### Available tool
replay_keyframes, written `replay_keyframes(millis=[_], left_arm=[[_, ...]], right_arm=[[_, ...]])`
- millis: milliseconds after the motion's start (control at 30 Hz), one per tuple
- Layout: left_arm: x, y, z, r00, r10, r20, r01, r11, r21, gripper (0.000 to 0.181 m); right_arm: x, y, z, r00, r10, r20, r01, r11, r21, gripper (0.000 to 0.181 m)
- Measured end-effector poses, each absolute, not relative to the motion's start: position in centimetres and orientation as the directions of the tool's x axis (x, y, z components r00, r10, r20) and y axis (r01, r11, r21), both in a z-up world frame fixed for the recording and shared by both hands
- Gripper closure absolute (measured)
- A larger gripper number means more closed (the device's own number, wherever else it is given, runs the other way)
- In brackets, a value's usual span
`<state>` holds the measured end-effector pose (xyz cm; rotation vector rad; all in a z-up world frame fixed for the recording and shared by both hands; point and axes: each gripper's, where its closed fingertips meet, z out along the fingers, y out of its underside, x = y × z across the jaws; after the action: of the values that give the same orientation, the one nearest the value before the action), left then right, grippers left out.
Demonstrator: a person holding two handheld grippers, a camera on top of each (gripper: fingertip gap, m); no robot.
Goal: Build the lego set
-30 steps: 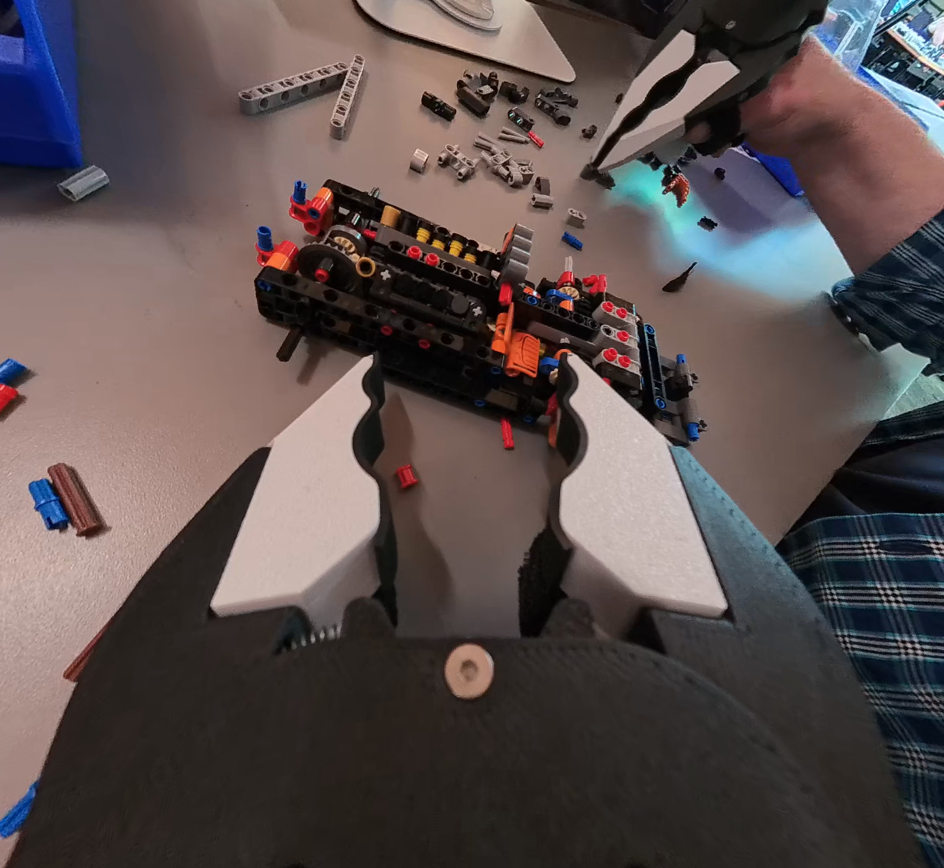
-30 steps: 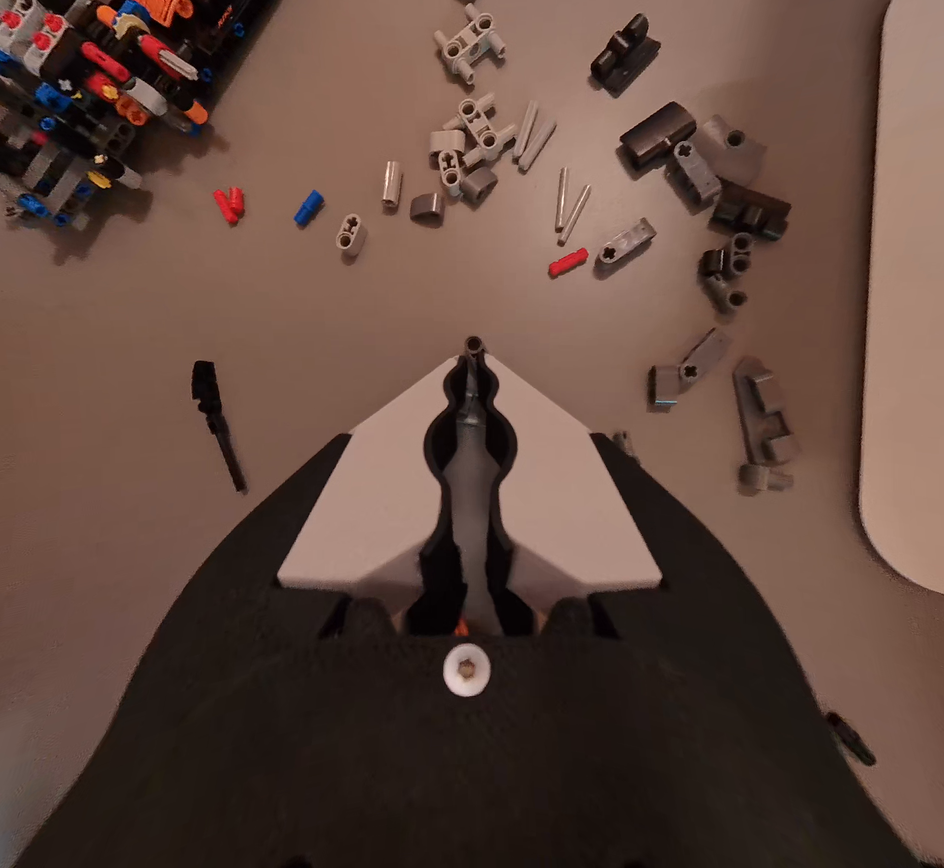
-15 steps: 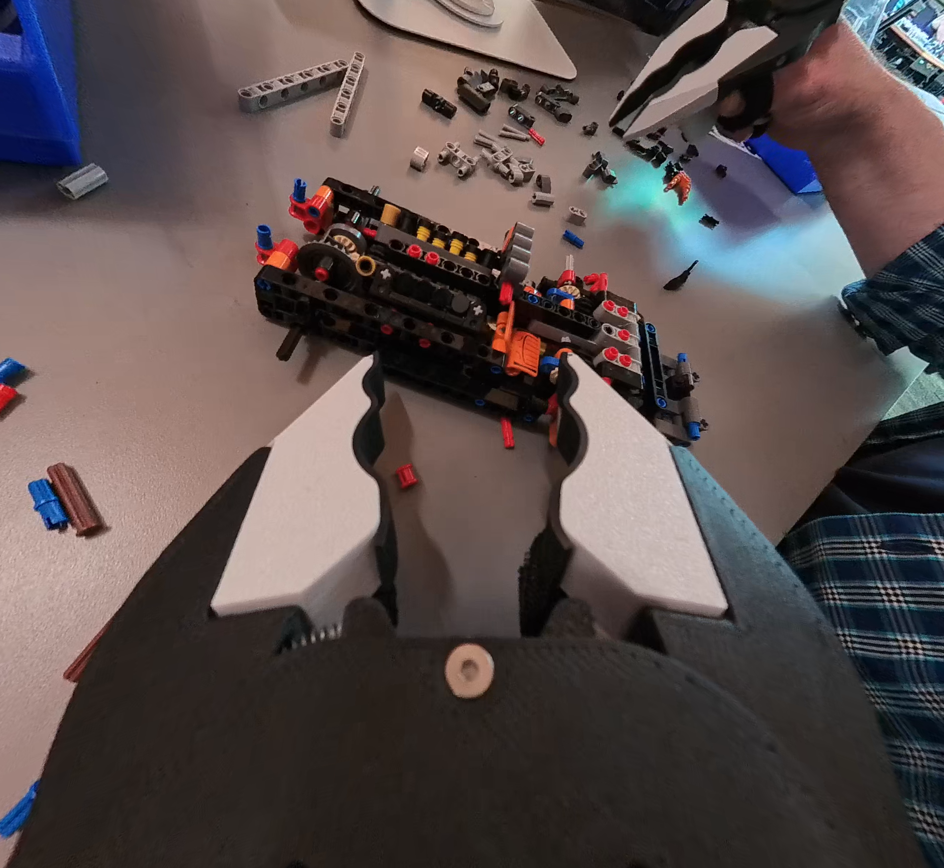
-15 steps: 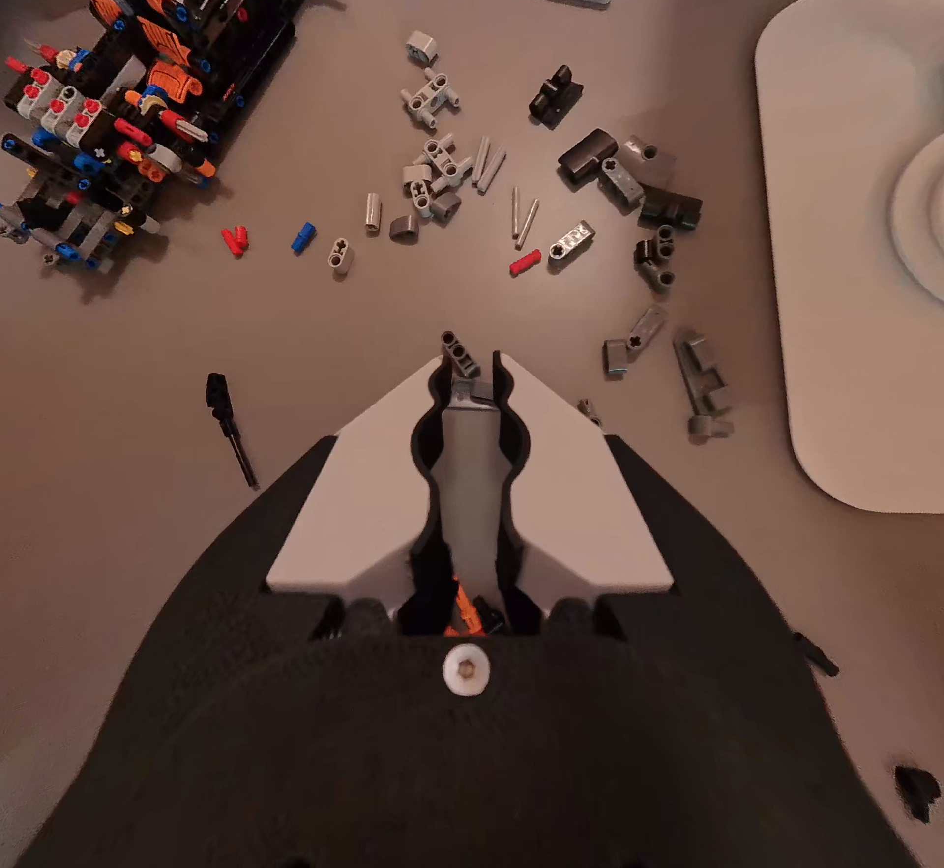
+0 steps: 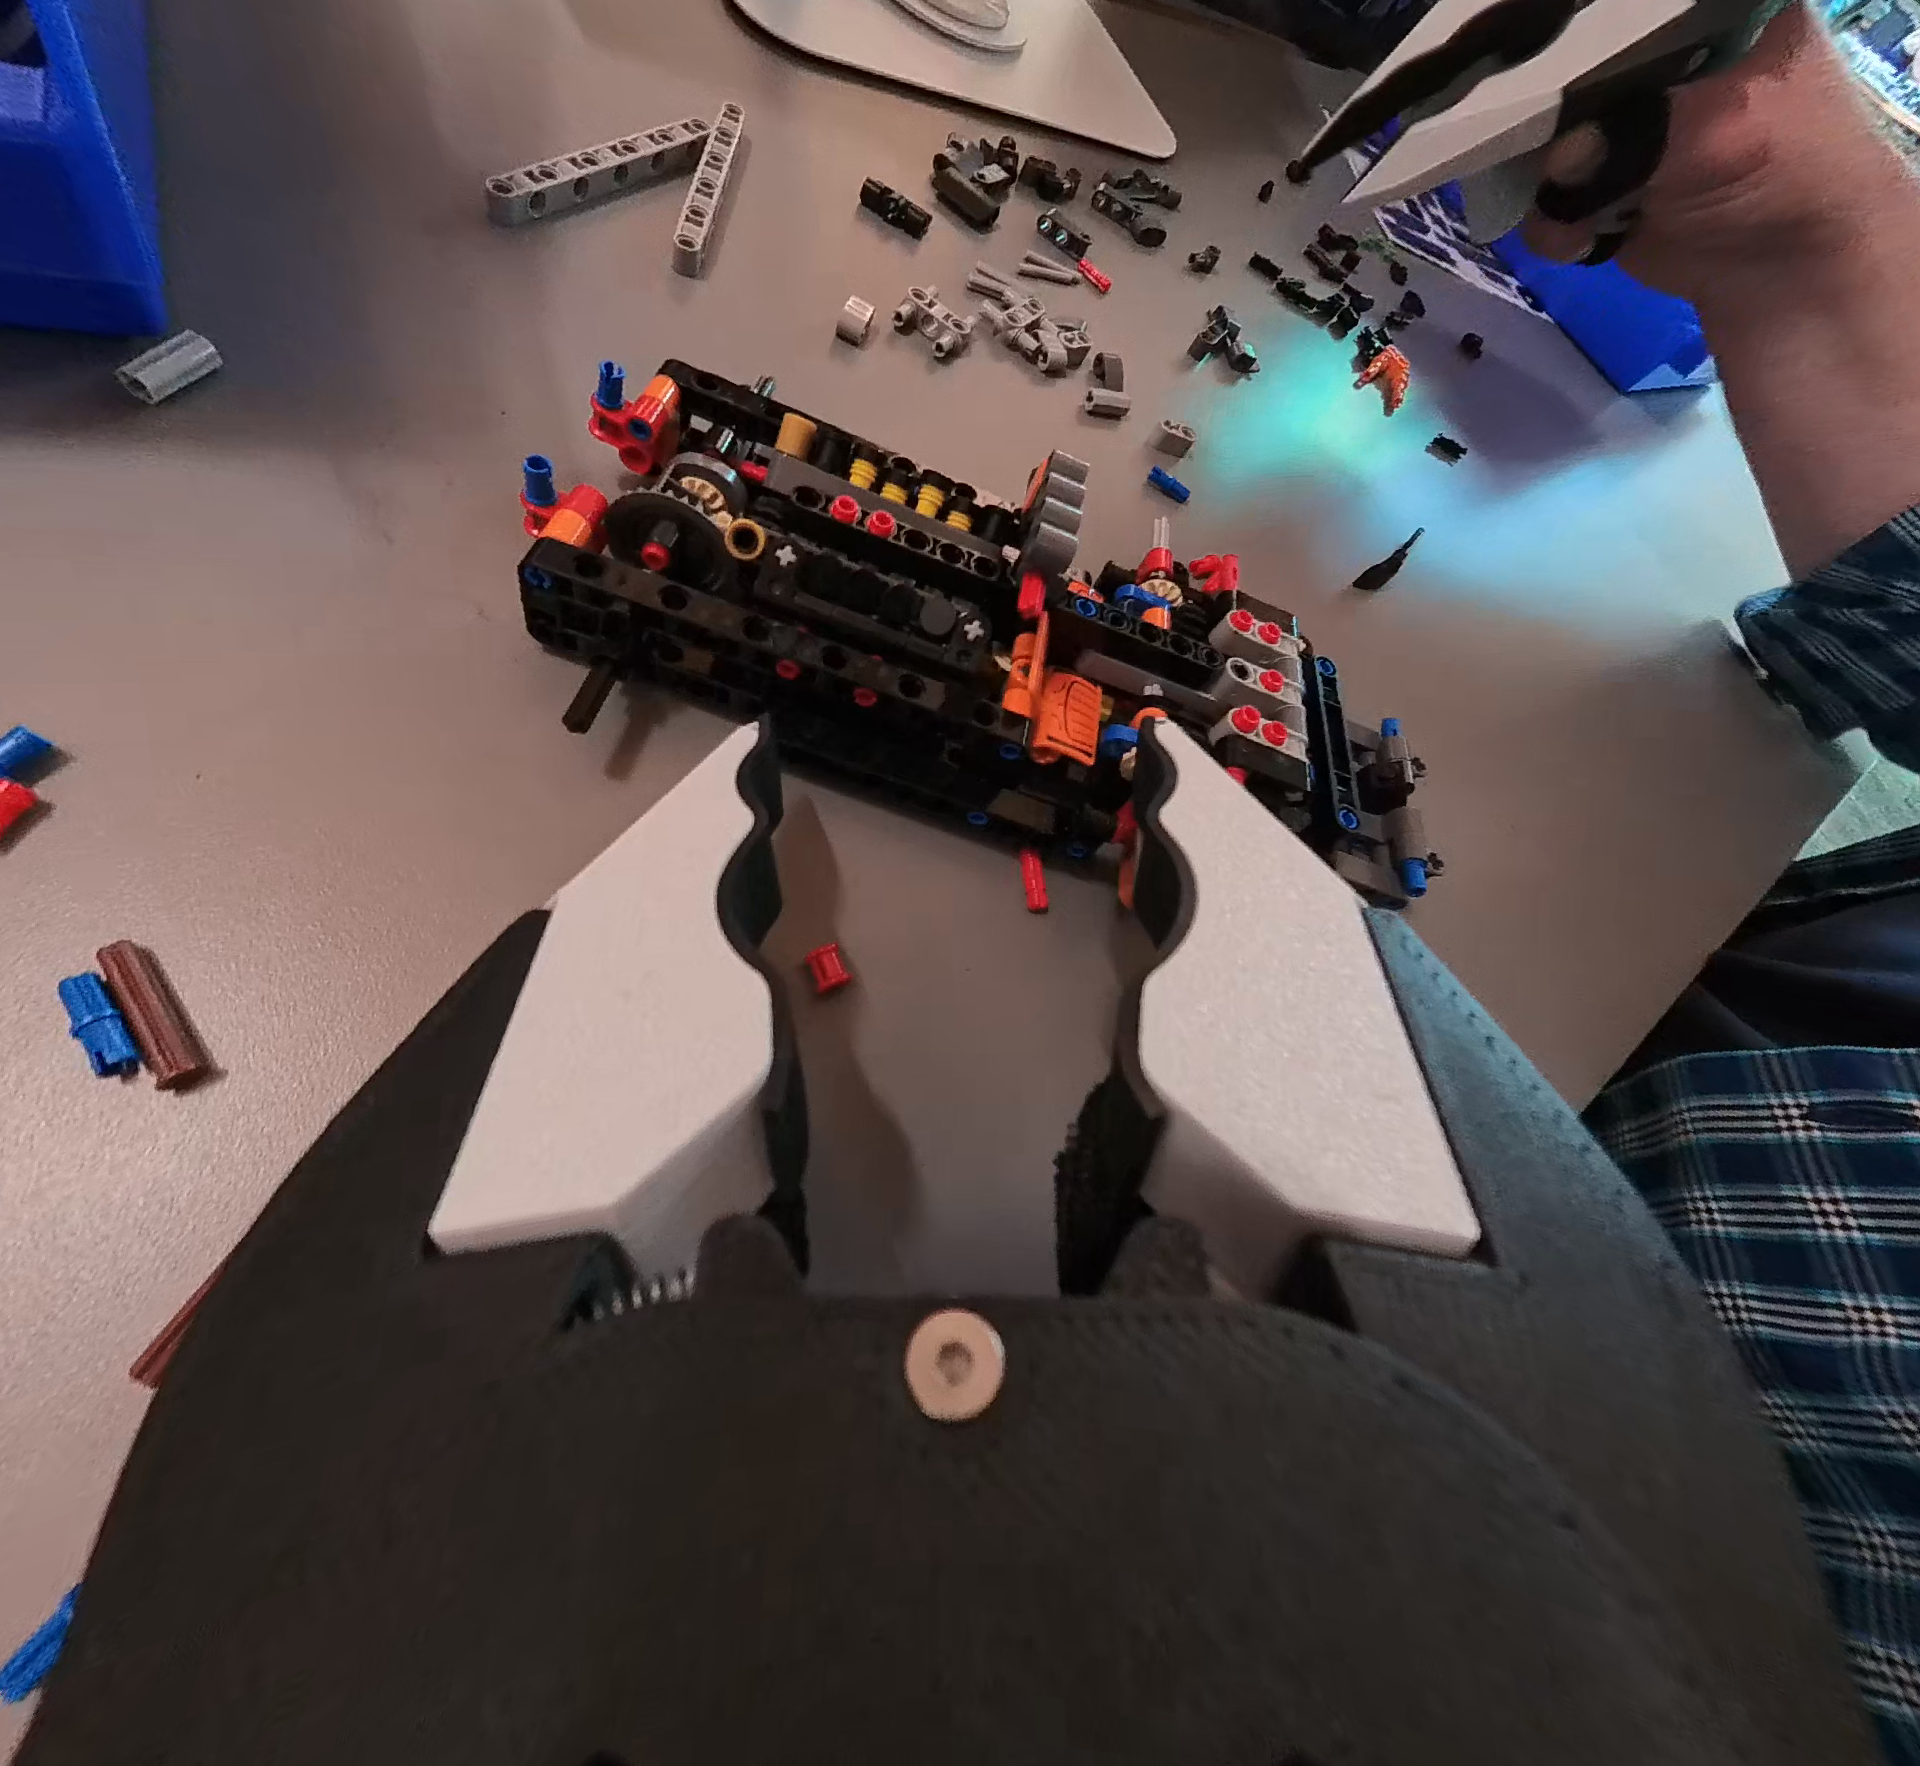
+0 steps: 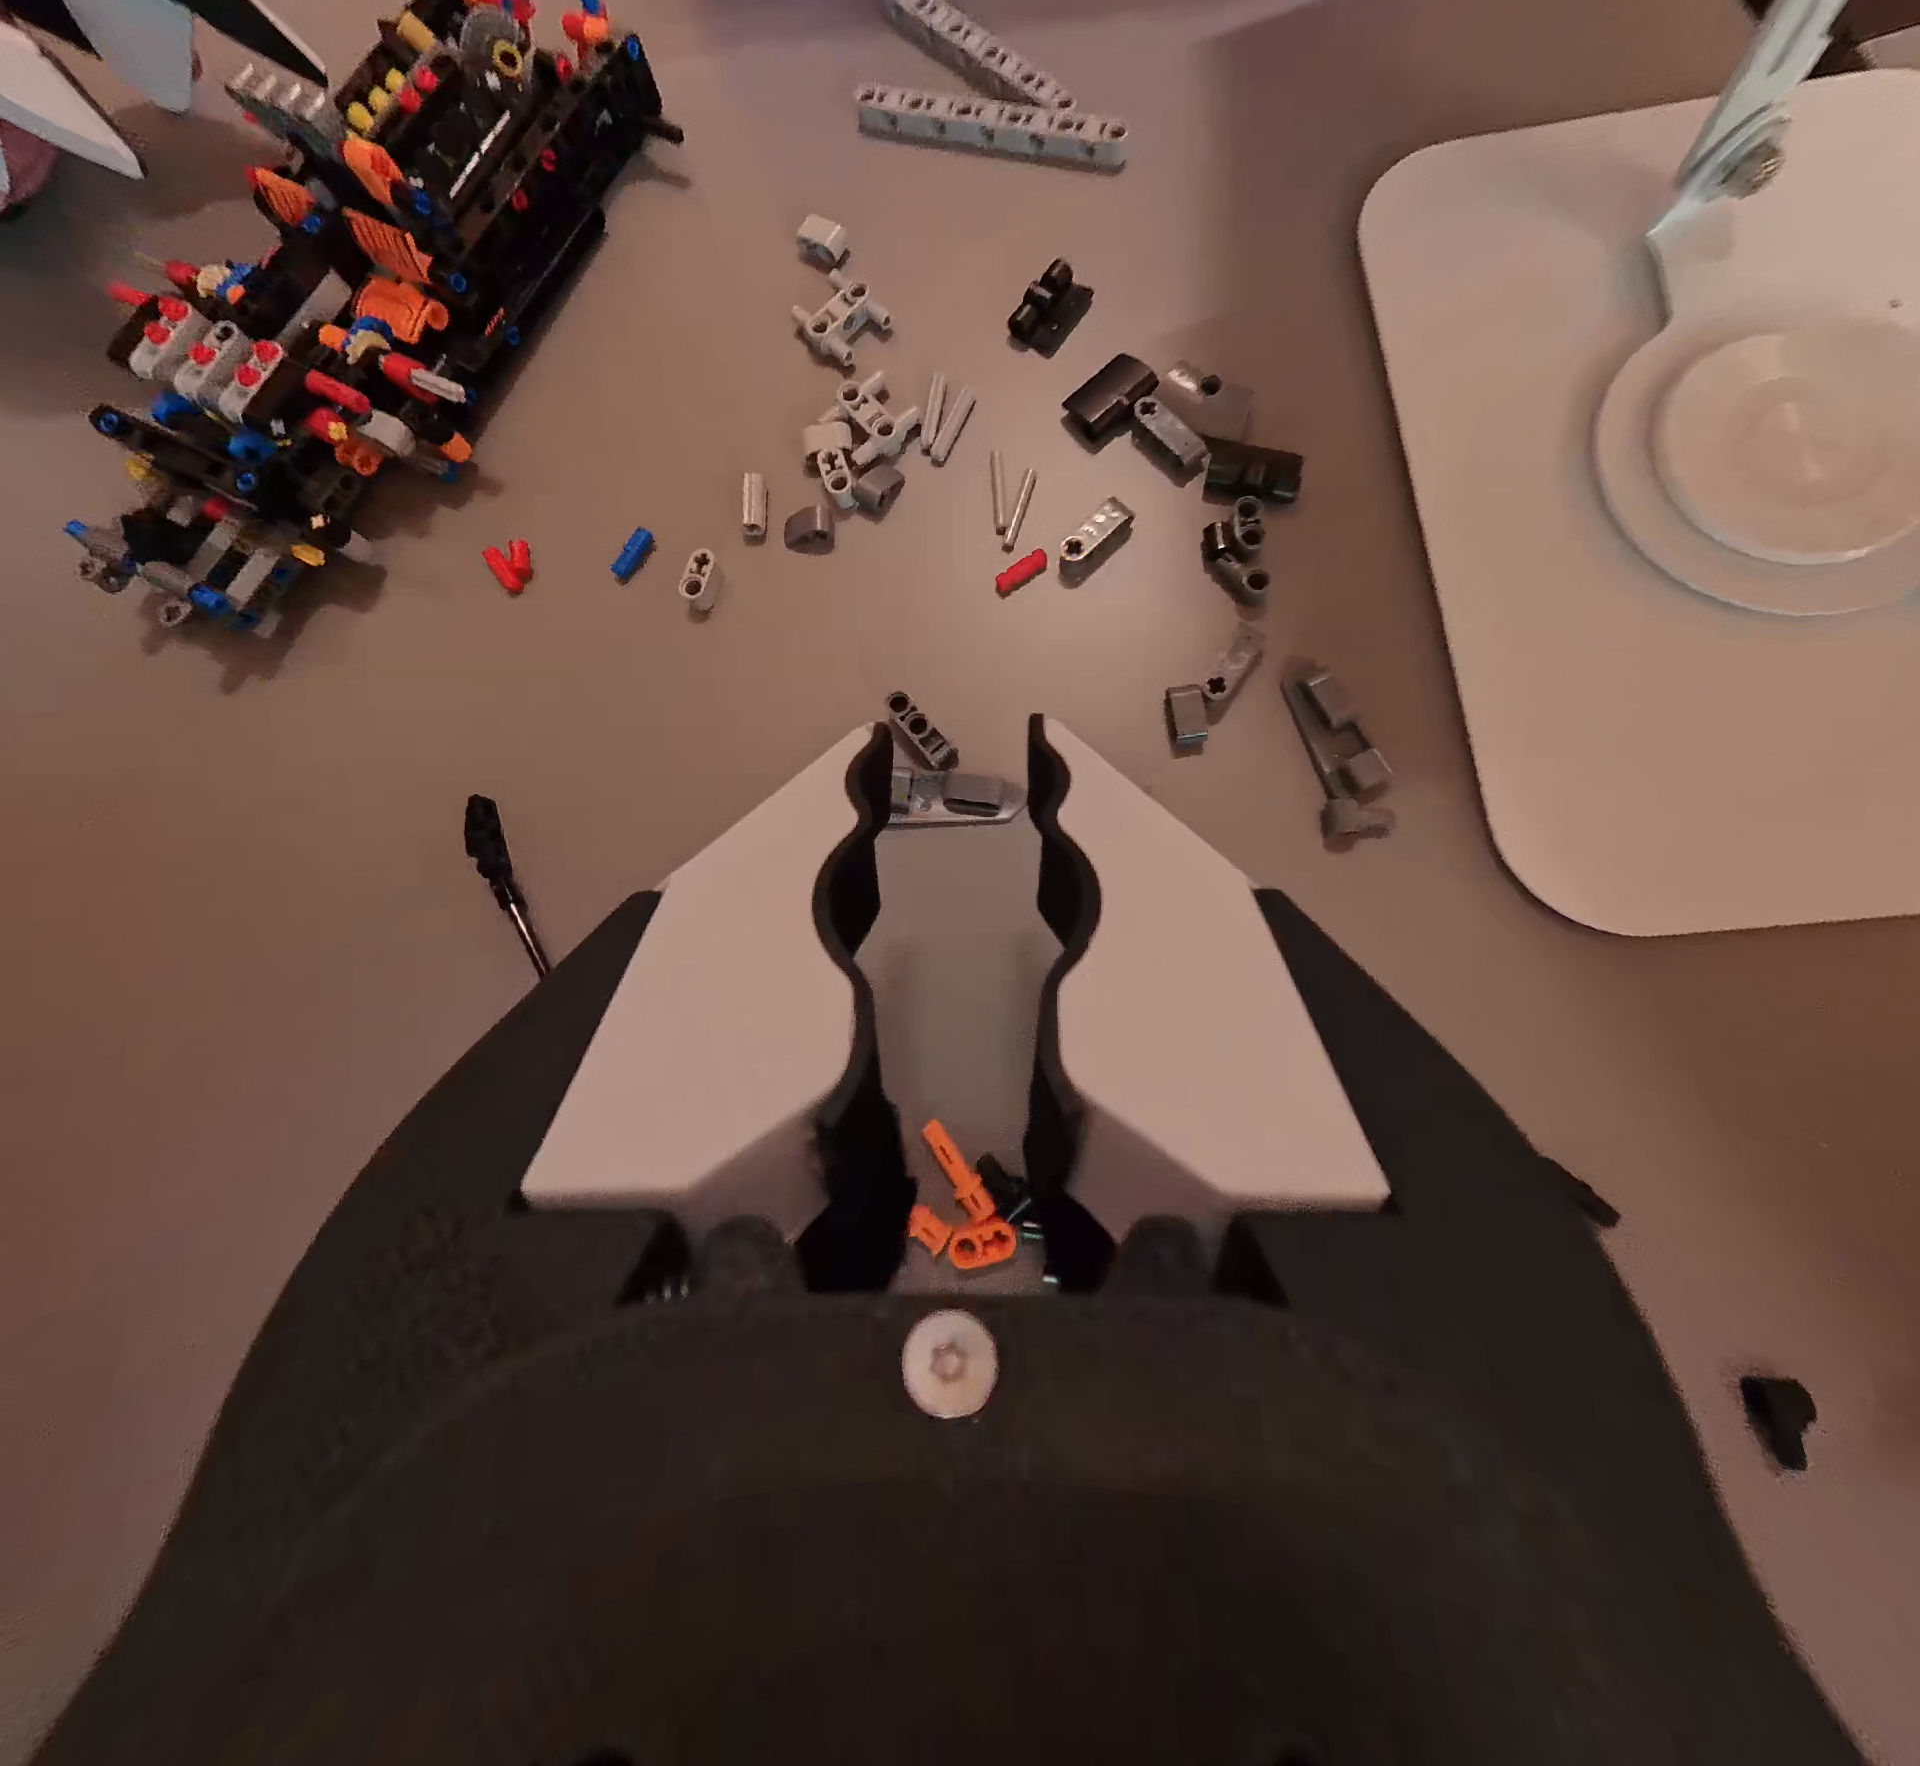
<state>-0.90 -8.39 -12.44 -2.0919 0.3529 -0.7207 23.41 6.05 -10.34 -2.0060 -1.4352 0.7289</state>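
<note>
The part-built lego model (image 5: 894, 615), black with orange, red and blue parts, lies mid-table; it also shows in the right wrist view (image 6: 353, 303). My left gripper (image 5: 956, 740) is open and empty, low over the table at the model's near side. My right gripper (image 6: 958, 727) is open and held well above the table; it shows at the upper right of the left wrist view (image 5: 1325, 184). A small dark connector (image 6: 920, 729) sits right at its left fingertip; I cannot tell whether it touches. A grey piece (image 6: 951, 794) shows between the fingers.
Loose grey and black pieces (image 6: 1143, 428) lie scattered right of the model. Two long grey beams (image 6: 987, 121) lie farther back. A white stand base (image 6: 1662, 521) is at the right. Orange pieces (image 6: 966, 1217) lie under my right gripper. A blue bin (image 5: 62, 106) stands far left. The gap from one gripper's tips to the other's is roughly 30 cm. The small dark connector (image 6: 920, 729) is about 6 cm from my right fingertips and 25 cm from my left. Look for it in the left wrist view (image 5: 1216, 332) too.
My right gripper has risen away from the table and gone from shut on a small dark piece to open. The left gripper and the model have not moved.
</note>
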Motion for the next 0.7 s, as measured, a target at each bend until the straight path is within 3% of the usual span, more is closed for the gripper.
replay_keyframes(millis=[300, 700], left_arm=[[-0.9, -8.3, -12.6, 0.8, -0.484, 0.355, 0.005, -0.586, -0.81, 0.113], [-0.8, -8.3, -12.7, 0.802, -0.485, 0.349, -0.001, -0.585, -0.811, 0.114]], right_arm=[[23.3, 3.3, -9.9, 0.294, 0.946, -0.134, 0.557, -0.284, -0.78, 0.134], [15.9, 4.3, -11.1, 0.156, 0.987, 0.046, 0.678, -0.073, -0.732, 0.168]])
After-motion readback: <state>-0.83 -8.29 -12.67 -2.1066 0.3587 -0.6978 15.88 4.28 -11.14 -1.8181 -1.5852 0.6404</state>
